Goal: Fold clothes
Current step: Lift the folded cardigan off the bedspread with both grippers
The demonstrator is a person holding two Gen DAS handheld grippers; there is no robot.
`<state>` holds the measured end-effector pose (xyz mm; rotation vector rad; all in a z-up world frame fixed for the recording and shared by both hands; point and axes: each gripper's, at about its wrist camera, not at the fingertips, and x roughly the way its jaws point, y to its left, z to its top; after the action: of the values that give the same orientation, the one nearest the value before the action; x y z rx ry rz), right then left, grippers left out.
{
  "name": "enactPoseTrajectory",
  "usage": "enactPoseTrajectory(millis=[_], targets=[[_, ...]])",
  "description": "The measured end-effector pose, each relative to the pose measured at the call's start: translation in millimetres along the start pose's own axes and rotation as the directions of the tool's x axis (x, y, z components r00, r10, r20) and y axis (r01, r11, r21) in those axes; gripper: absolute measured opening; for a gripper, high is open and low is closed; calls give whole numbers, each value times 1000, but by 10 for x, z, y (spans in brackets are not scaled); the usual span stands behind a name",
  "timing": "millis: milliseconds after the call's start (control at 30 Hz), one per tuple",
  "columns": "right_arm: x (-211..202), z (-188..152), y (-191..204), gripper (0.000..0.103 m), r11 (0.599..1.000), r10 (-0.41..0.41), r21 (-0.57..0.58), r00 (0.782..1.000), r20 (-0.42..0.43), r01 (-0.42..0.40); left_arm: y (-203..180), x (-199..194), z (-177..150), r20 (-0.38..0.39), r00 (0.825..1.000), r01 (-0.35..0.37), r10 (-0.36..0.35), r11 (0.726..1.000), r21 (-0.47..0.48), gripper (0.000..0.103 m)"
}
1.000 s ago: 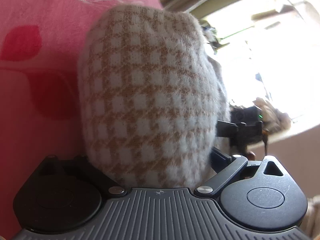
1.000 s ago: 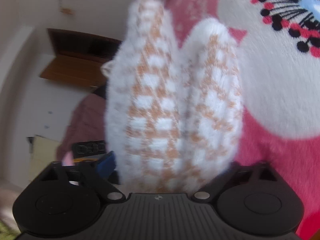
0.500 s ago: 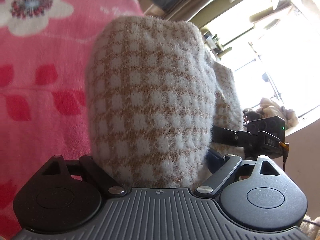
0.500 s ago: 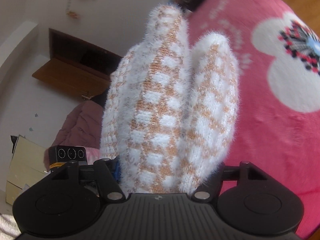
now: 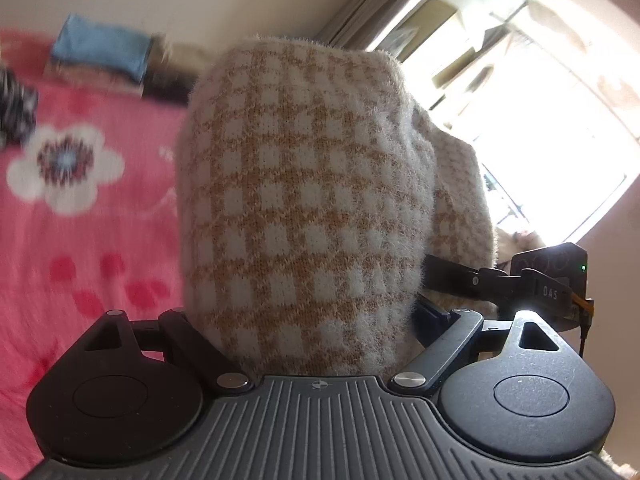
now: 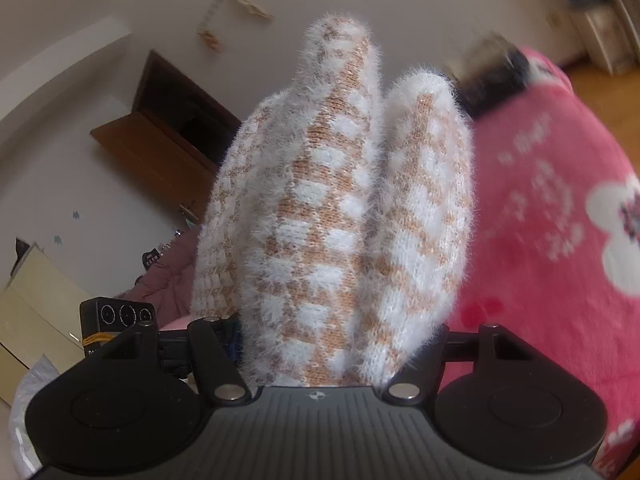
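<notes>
A fuzzy sweater (image 5: pixel 304 240) in tan and white checks fills the jaws of my left gripper (image 5: pixel 308 152), which is shut on a thick bundle of it; the fabric hides the fingers. In the right wrist view the same sweater (image 6: pixel 340 240) stands up in bunched folds inside my right gripper (image 6: pixel 344 184), also shut on it with fingers covered. Both ends are held up above the pink bed. The right gripper's body (image 5: pixel 520 284) shows at the right of the left wrist view, and the left gripper's body (image 6: pixel 120 316) at the lower left of the right wrist view.
Below lies a pink blanket (image 5: pixel 80 240) with white flowers. A stack of folded clothes, blue on top (image 5: pixel 100 52), sits at the bed's far edge. A bright window (image 5: pixel 540 120) is on the right; a wooden door (image 6: pixel 160 136) and a cardboard box (image 6: pixel 36 312) are left.
Both grippers rose with the sweater away from the blanket. The views tipped up, so the wall, window and far clothes stack now show. The grips look unchanged.
</notes>
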<state>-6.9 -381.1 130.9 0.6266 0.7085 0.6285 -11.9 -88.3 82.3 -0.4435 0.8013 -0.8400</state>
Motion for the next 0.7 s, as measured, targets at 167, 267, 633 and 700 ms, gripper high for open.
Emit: enactPoseTrajectory(millis=[167, 267, 633, 700], targets=[[-34, 342, 703, 68, 999, 3, -47, 999, 51, -1, -147, -430, 416, 45, 999, -7, 5, 999, 49, 89], [82, 604, 1031, 68, 997, 18, -80, 996, 83, -12, -167, -578, 743, 80, 997, -26, 19, 996, 86, 89], [1093, 1339, 1063, 68, 989, 110, -111, 985, 129, -95, 545, -505, 1508, 150, 983, -117, 102, 989, 93, 90], [1360, 1407, 907, 68, 987, 122, -122, 984, 132, -106, 793, -391, 1646, 156, 982, -123, 109, 989, 81, 90]])
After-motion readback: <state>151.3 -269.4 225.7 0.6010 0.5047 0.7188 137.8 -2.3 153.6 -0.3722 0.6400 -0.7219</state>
